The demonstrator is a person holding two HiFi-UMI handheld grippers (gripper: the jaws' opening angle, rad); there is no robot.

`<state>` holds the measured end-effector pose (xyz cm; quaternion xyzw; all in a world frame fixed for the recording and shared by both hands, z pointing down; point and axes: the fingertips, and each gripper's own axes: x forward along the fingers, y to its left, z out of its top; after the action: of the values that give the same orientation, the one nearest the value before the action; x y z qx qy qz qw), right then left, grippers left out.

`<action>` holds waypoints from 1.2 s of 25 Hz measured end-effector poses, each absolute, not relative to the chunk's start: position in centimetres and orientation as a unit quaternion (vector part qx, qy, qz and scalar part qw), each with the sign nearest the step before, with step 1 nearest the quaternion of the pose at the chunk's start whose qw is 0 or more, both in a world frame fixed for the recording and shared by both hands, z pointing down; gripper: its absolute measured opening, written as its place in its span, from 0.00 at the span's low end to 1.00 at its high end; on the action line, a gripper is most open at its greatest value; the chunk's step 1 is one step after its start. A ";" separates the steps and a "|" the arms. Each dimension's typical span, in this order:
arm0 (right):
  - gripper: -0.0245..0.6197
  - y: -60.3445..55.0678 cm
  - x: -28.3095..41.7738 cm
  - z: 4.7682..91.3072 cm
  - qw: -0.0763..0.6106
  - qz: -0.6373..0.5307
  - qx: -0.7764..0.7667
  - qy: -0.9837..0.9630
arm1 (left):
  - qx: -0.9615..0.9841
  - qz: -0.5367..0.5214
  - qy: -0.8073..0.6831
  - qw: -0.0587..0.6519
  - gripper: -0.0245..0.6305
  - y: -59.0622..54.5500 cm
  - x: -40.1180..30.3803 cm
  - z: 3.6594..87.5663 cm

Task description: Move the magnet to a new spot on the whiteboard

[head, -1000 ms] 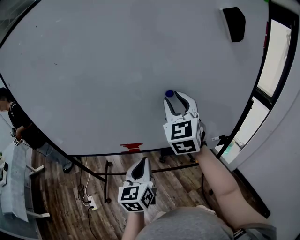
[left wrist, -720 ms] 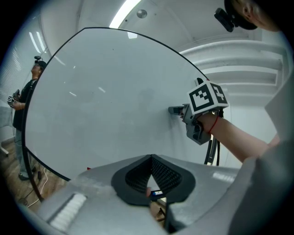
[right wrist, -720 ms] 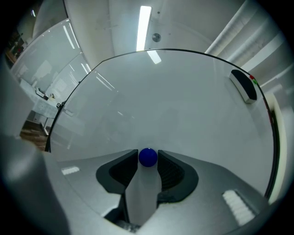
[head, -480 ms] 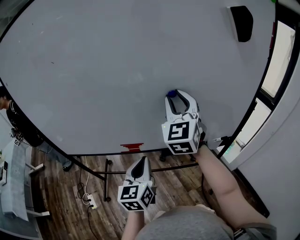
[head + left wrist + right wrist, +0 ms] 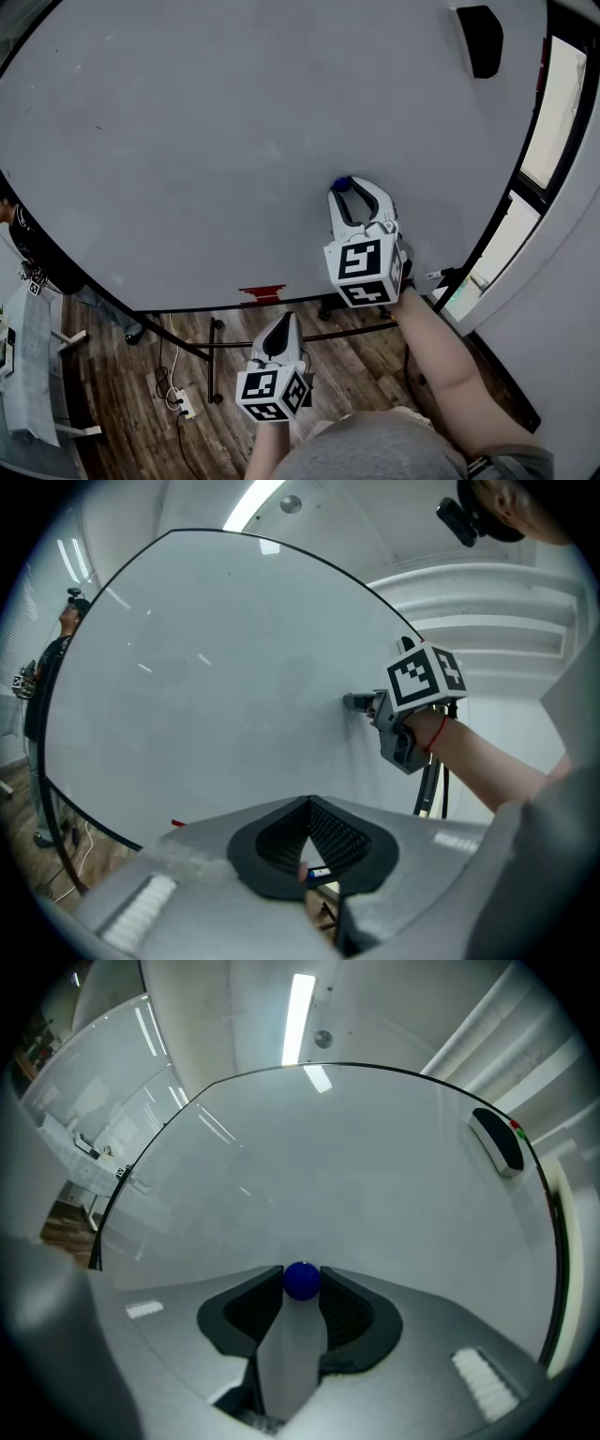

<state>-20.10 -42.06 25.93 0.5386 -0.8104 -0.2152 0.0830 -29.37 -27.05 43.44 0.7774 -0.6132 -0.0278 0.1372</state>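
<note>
A small round blue magnet (image 5: 341,185) sticks to the big whiteboard (image 5: 216,131) in its lower right part. My right gripper (image 5: 352,187) points at the board, its jaws closing, and the magnet (image 5: 301,1280) sits between the two tips, touching both pads. The left gripper view shows that gripper (image 5: 362,702) with its nose against the board. My left gripper (image 5: 284,324) hangs lower, below the board's bottom edge and above the floor. Its jaws (image 5: 307,803) are shut with nothing between them.
A black eraser (image 5: 480,39) clings to the board's top right corner. A red mark (image 5: 262,294) lies at the bottom edge. A person (image 5: 21,239) stands at the far left. The board's black stand and a power strip (image 5: 184,404) are on the wooden floor.
The right gripper has pushed forward to the board. The magnet, just beyond its tips a second ago, now lies between them, and the jaws have narrowed onto it. The left gripper stayed put.
</note>
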 end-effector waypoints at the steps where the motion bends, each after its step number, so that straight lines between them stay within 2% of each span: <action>1: 0.23 -42.1 -20.1 25.9 0.082 -0.212 0.539 -0.811 | 0.778 -0.027 -0.613 0.137 0.04 -27.0 -29.4 43.5; 30: 0.23 -34.9 -16.5 31.4 0.058 -0.129 0.530 -0.836 | 0.791 -0.021 -0.596 0.142 0.04 -26.1 -27.4 43.7</action>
<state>-16.48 -34.88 31.45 0.5296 -0.8364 -0.1286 0.0580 -27.45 -26.09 43.74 0.7905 -0.5955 -0.0207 0.1415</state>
